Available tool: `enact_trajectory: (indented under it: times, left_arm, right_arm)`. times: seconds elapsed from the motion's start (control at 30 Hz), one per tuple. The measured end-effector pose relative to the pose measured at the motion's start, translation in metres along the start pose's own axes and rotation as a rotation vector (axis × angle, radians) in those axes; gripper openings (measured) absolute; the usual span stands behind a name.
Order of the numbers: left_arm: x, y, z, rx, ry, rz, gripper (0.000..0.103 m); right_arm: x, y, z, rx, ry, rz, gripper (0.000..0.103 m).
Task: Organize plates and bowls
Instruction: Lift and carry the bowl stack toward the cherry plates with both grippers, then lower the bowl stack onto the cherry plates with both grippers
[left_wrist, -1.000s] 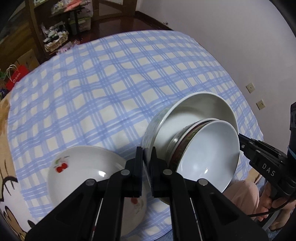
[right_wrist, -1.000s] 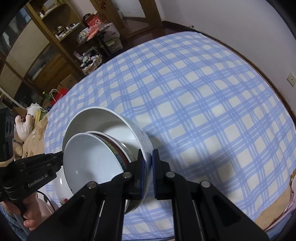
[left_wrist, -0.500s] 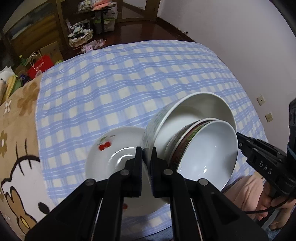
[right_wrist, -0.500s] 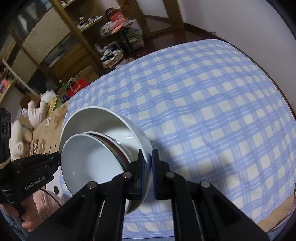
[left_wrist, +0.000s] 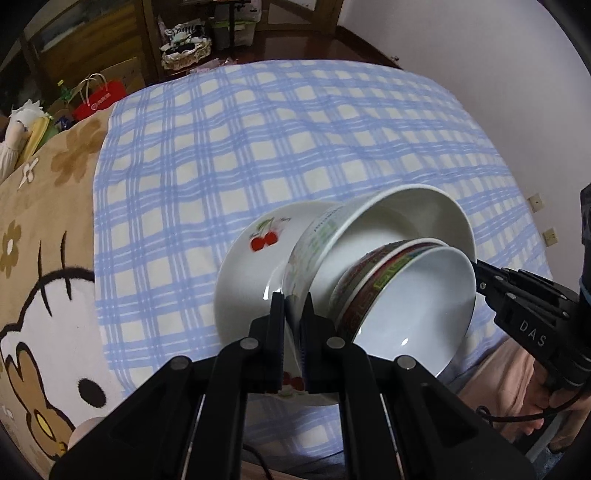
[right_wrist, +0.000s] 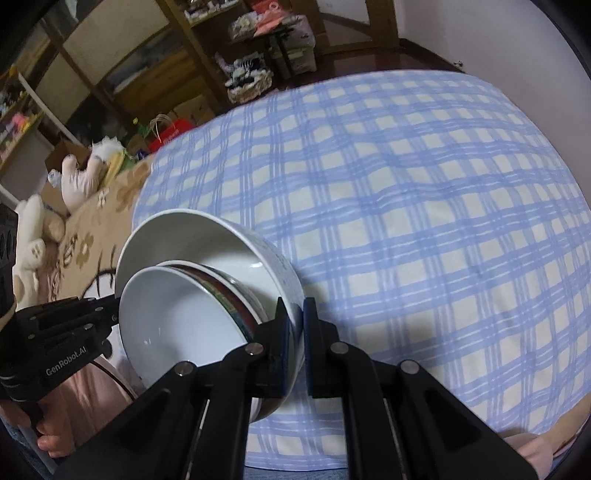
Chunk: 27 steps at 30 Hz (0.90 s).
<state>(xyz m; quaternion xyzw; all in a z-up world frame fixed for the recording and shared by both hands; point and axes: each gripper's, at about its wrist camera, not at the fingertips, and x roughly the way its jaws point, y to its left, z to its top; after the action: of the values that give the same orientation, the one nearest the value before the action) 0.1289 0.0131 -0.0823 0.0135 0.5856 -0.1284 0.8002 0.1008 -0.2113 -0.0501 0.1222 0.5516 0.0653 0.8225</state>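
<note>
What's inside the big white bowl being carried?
Nested in the big white bowl are a bowl with a red patterned band and a plain white bowl inside that. Anything beneath them is hidden.

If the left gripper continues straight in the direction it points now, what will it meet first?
Probably the cherry plate. The left gripper, shut on the rim of the large bowl, points steeply down, and the plate lies directly beyond its fingertips on the checked cloth. Depth is unclear.

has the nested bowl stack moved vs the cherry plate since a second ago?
Yes. In the left wrist view the nested white ceramic bowl stack now overlaps the round white cherry-print plate on the blue checked cloth; before, the plate lay apart to its left.
</note>
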Motion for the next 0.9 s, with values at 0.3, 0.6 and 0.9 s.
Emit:
enact_trajectory:
  times: [0.3, 0.6, 0.9]
  left_arm:
    - [0.020, 0.022, 0.000, -0.058, 0.036, -0.012, 0.006]
    - [0.032, 0.040, 0.000, -0.118, 0.036, -0.029, 0.006]
    - [0.005, 0.032, 0.001, -0.084, -0.078, 0.030, 0.006]
  right_arm:
    - [0.021, 0.011, -0.005, -0.012, 0.033, -0.001, 0.009]
    - [0.029, 0.015, 0.003, 0.006, -0.015, 0.048, 0.004]
    - [0.013, 0.027, 0.011, -0.055, -0.066, 0.008, 0.001]
